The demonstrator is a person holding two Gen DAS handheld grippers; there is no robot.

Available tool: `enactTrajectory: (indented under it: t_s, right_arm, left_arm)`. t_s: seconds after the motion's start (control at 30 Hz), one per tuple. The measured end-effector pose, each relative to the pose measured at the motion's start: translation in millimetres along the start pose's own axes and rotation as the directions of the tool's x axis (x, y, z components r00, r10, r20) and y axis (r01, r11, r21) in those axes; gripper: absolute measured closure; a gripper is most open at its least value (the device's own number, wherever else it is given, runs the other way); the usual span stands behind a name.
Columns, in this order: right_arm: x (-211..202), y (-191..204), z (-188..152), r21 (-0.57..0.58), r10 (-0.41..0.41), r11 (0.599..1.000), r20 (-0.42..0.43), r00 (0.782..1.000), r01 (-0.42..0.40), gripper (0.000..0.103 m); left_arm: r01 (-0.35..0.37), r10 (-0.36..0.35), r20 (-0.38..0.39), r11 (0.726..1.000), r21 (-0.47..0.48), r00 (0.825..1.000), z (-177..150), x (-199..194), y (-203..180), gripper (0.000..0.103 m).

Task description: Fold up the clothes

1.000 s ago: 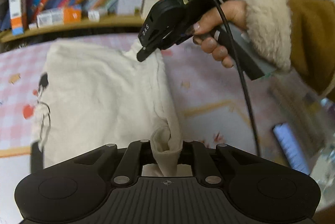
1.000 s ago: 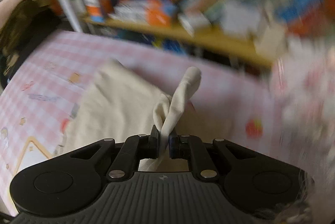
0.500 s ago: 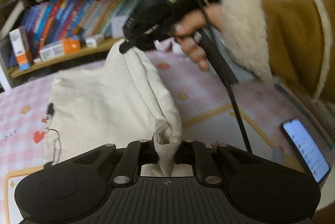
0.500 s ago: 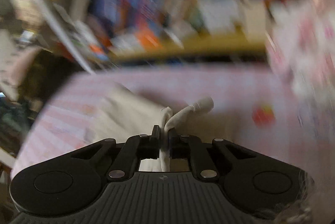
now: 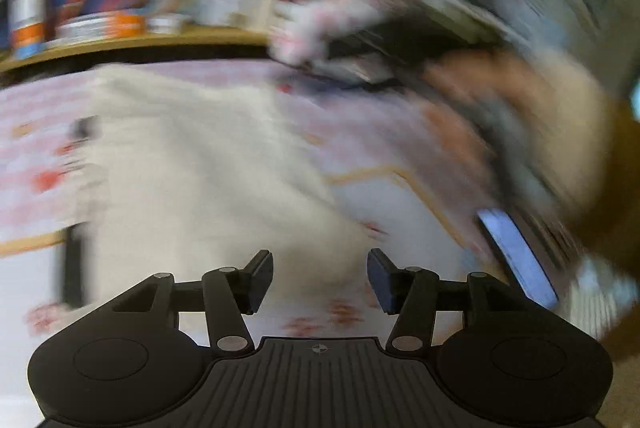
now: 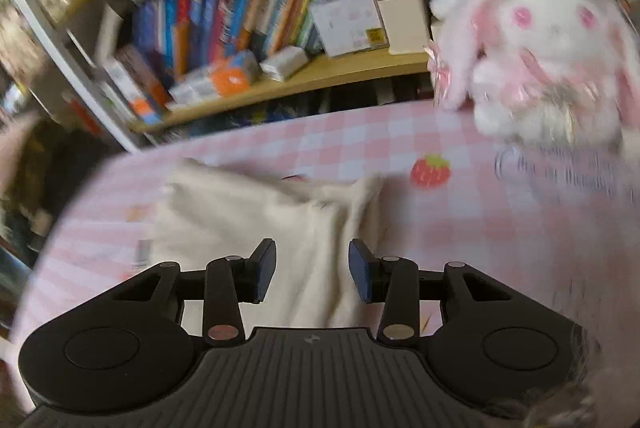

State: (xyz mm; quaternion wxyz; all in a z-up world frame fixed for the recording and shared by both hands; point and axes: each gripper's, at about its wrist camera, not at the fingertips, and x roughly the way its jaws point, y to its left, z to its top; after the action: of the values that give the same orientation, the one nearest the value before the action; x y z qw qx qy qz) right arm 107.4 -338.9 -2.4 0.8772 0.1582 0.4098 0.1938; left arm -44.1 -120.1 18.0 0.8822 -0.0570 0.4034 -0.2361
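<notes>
A cream garment (image 5: 192, 168) with a small cartoon print lies folded over on the pink checked tablecloth (image 5: 380, 132). My left gripper (image 5: 320, 280) hovers at its near edge, jaws opening, nothing pinched between them. In the right wrist view the same cream garment (image 6: 256, 212) lies flat ahead, one fold ridge running toward the jaws. My right gripper (image 6: 312, 274) is just above it, jaws opening, pads clear of the cloth. The right gripper's body, held by a hand in a fleece-cuffed sleeve (image 5: 568, 132), appears blurred in the left wrist view.
A phone (image 5: 516, 256) with a lit screen lies on the table at the right. A white and pink plush rabbit (image 6: 548, 56) sits at the far right corner. A wooden shelf (image 6: 304, 76) of books and small boxes runs behind the table.
Both grippers have let go of the cloth edges they pinched, and their jaws now stand apart. The lifted fold has dropped onto the garment. Both hands pulled back from it.
</notes>
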Motion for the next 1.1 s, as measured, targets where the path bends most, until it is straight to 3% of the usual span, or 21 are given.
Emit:
enactTrajectory:
  t_s: [0.1,0.2,0.23,0.3,0.33,0.4,0.5,0.57,0.63,0.73,0.93,1.1]
  right_arm:
    - [-27,23,-44,-0.083,0.032,0.996,-0.039,0.999,-0.036,0.067]
    - [-49,36,-79,-0.173,0.018,0.984,-0.071,0.997,-0.03,0.067]
    - [-53,39,-88,-0.202,0.005,0.979,-0.076,0.997,-0.021,0.07]
    - [-47,41,-101,-0.247,-0.032,0.969,-0.1,0.994,0.007,0.079]
    - [-41,38,-105,-0.243,-0.044,0.97,-0.136,0.99,0.01,0.096]
    - [-38,29,-107,-0.198,-0.048,0.98,-0.155,0.987,0.016,0.096]
    - [-57,25,-98,-0.142,0.01,0.99,-0.095,0.995,-0.024,0.096]
    - [-45,19,-107,-0.117,-0.017,0.993,-0.148,0.989,-0.001,0.096]
    - [-32,11,-117,-0.1,-0.041,0.995,-0.203,0.978,0.021,0.095]
    - [-37,18,-118,-0.133,-0.063,0.99,-0.182,0.981,0.039,0.093]
    - [-49,37,-118,-0.207,-0.122,0.974,-0.124,0.985,0.095,0.087]
    - [-47,35,-126,-0.135,-0.182,0.977,-0.125,0.975,0.165,0.085]
  left_arm:
    - [-0.11,0.115,0.035,0.986,-0.127,0.993,-3,-16,41,0.056]
    - [-0.194,0.202,0.03,0.968,-0.161,0.979,-9,-15,66,0.056]
    - [-0.21,0.215,0.014,0.964,-0.163,0.976,-12,-9,71,0.06]
    - [-0.235,0.234,-0.026,0.956,-0.174,0.972,-16,2,77,0.075]
    - [-0.244,0.24,-0.046,0.951,-0.191,0.97,-19,5,80,0.082]
    - [-0.248,0.242,-0.054,0.942,-0.224,0.969,-23,5,84,0.084]
    - [-0.239,0.231,-0.063,0.942,-0.237,0.971,-24,5,85,0.084]
    - [-0.239,0.227,-0.08,0.947,-0.214,0.971,-22,5,85,0.084]
    - [-0.235,0.22,-0.099,0.953,-0.192,0.971,-21,5,85,0.079]
    - [-0.238,0.222,-0.107,0.956,-0.17,0.969,-12,-4,92,0.077]
    - [-0.204,0.203,-0.027,0.955,-0.215,0.979,22,-12,134,0.064]
    - [-0.151,0.151,-0.018,0.964,-0.219,0.988,51,9,166,0.05]
